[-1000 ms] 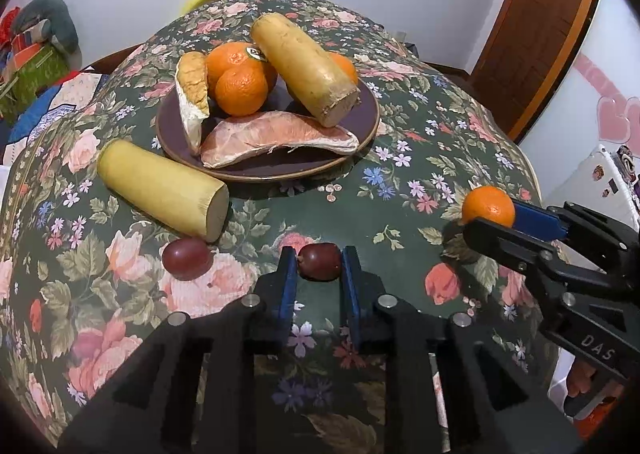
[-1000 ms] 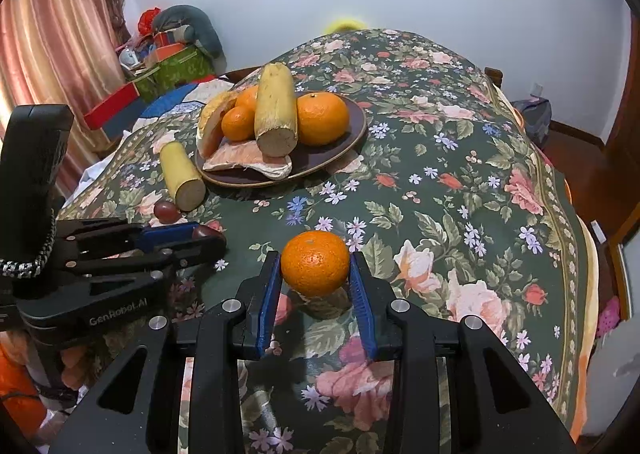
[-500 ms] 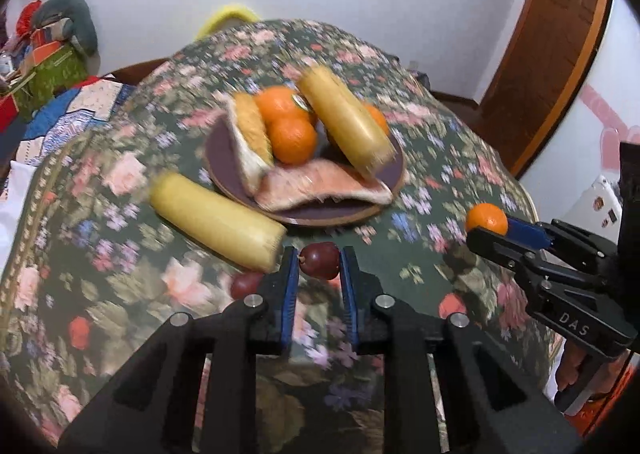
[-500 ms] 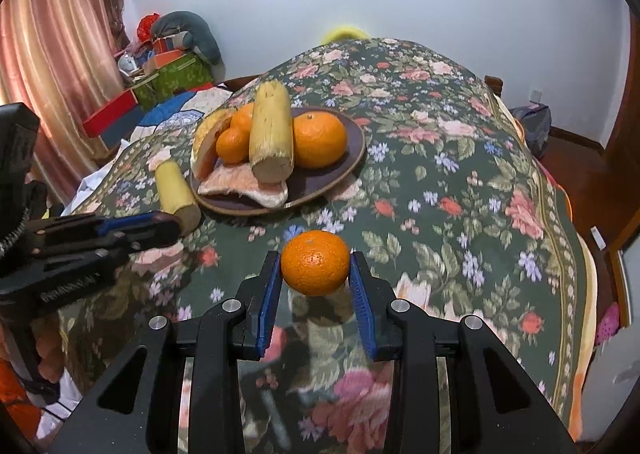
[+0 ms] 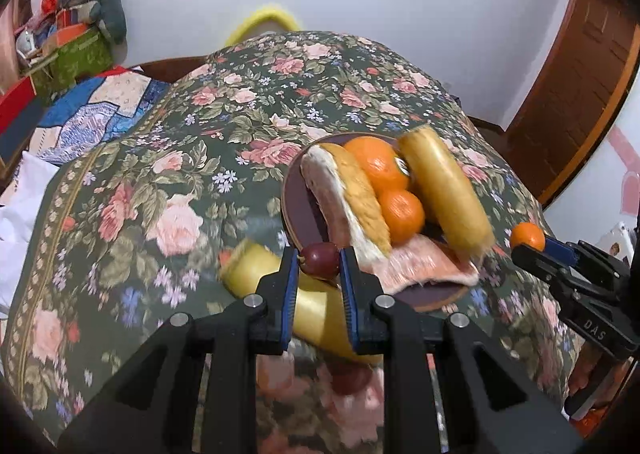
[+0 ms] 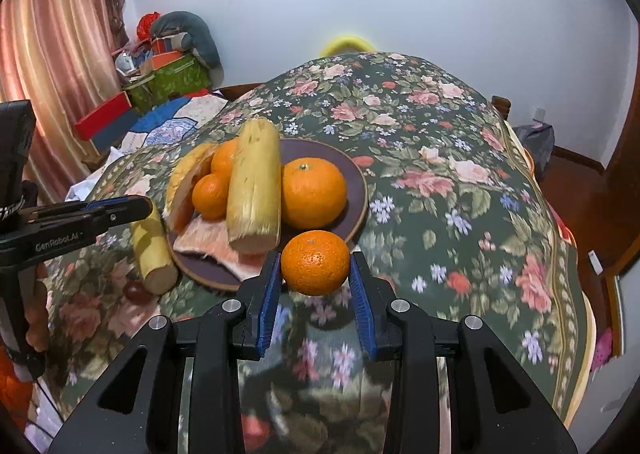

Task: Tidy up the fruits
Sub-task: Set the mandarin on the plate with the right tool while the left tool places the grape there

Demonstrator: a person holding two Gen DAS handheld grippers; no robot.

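My left gripper (image 5: 319, 260) is shut on a dark red grape (image 5: 320, 260), held in the air near the left rim of the brown plate (image 5: 294, 210). My right gripper (image 6: 315, 263) is shut on a small orange (image 6: 315, 262), just in front of the plate (image 6: 356, 182). The plate carries oranges (image 6: 313, 192), a yellow sugarcane piece (image 6: 255, 190) and pomelo slices (image 5: 346, 196). A second sugarcane piece (image 6: 154, 256) and another grape (image 6: 136, 291) lie on the cloth left of the plate. The right gripper (image 5: 532, 244) with its orange shows at the right of the left wrist view.
The floral tablecloth (image 6: 440, 174) covers a round table whose edges fall away on all sides. Boxes and bags (image 6: 168, 70) are stacked at the back left beside a pink curtain (image 6: 52, 66). A wooden door (image 5: 580, 94) stands at the right.
Both grippers have moved toward the plate with their fruit and risen a little. The left one went from above the loose grape to over the sugarcane piece, close to the plate's rim.
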